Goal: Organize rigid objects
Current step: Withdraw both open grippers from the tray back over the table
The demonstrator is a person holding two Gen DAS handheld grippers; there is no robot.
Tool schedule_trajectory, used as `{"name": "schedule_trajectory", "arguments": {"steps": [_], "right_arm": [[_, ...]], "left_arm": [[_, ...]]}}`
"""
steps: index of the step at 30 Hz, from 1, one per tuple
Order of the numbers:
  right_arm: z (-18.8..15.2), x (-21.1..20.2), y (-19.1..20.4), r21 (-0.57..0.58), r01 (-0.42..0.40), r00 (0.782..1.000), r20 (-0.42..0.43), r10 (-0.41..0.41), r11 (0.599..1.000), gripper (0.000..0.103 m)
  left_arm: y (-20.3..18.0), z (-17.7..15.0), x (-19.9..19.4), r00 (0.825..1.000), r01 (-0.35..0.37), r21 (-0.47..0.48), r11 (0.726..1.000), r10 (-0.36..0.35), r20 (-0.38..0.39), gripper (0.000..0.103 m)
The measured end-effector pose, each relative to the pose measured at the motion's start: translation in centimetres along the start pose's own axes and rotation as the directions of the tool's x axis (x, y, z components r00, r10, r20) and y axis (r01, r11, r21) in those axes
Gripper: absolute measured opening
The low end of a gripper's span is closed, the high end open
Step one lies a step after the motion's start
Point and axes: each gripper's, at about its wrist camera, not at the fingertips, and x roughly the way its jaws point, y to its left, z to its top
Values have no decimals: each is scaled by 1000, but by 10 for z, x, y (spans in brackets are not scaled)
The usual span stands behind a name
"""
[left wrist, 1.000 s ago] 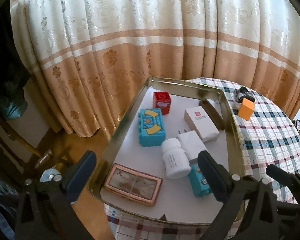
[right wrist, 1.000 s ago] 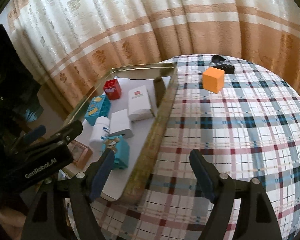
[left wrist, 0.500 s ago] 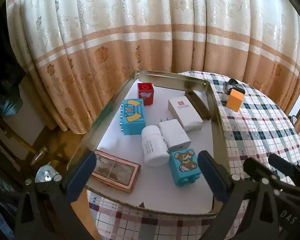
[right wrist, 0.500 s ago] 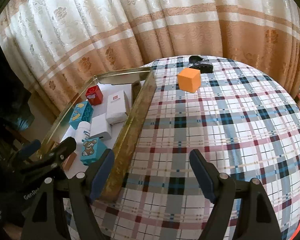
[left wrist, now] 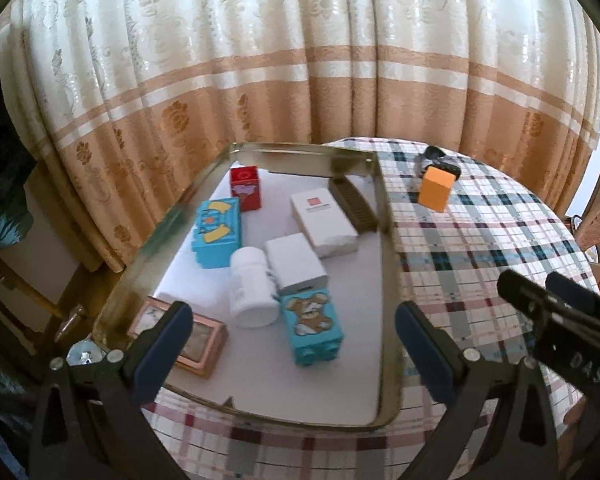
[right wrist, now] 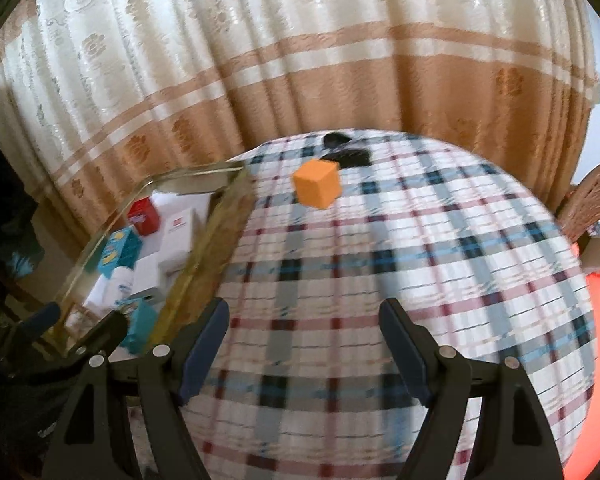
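Item: orange rigid cube (right wrist: 317,189), on the plaid-clothed counter (right wrist: 420,264) near its far edge, outside the metal tray (left wrist: 388,280). Judged light, stiff, smooth; take by opposite flat faces. Right gripper (right wrist: 304,344) and left gripper (left wrist: 290,342): jaws apart, empty.

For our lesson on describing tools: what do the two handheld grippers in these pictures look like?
Both look alike. The left gripper and right gripper each have two black, angular plastic fingers with dark blue pads on the inner faces and silver screw heads at the joints. Seen from the left camera, the right gripper's black body bears pale letters "DAS". No cables or sleeves show.
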Motion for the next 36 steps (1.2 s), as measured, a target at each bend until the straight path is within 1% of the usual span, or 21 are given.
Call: {"name": "schedule_trajectory", "arguments": {"steps": [5, 9, 12, 18, 21, 24, 29, 32, 36], "right_arm": [[2, -2, -21, -24, 90, 995, 45, -89, 996, 79], [5, -1, -40, -18, 131, 990, 53, -130, 991, 79], [7, 1, -57, -7, 160, 986, 50, -159, 987, 79], [10, 4, -76, -25, 210, 976, 60, -208, 977, 79], [13, 6, -84, -30, 215, 975, 54, -213, 976, 79], [18, 6, -92, -32, 231, 971, 68, -229, 972, 79], [25, 12, -104, -35, 252, 966, 71, -249, 967, 79], [29, 15, -112, -5, 230, 972, 60, -229, 973, 79], [36, 20, -118, -16, 248, 967, 73, -246, 969, 79]], "left_arm": [[-20, -6, -5, 999, 21, 25, 999, -22, 41, 102], [-39, -8, -8, 996, 51, 59, 997, -55, 65, 102], [-54, -8, -8, 995, 72, 88, 993, -78, 69, 102], [-83, -10, -4, 994, 73, 155, 985, -85, 71, 102], [-96, -9, 0, 994, 67, 191, 979, -82, 71, 102], [-107, -3, 5, 993, 80, 208, 975, -96, 69, 102], [-123, 9, 20, 994, 84, 221, 972, -98, 56, 102], [-131, 16, 31, 994, 89, 230, 969, -102, 46, 102], [-142, 27, 48, 995, 87, 234, 968, -97, 31, 102]]}}
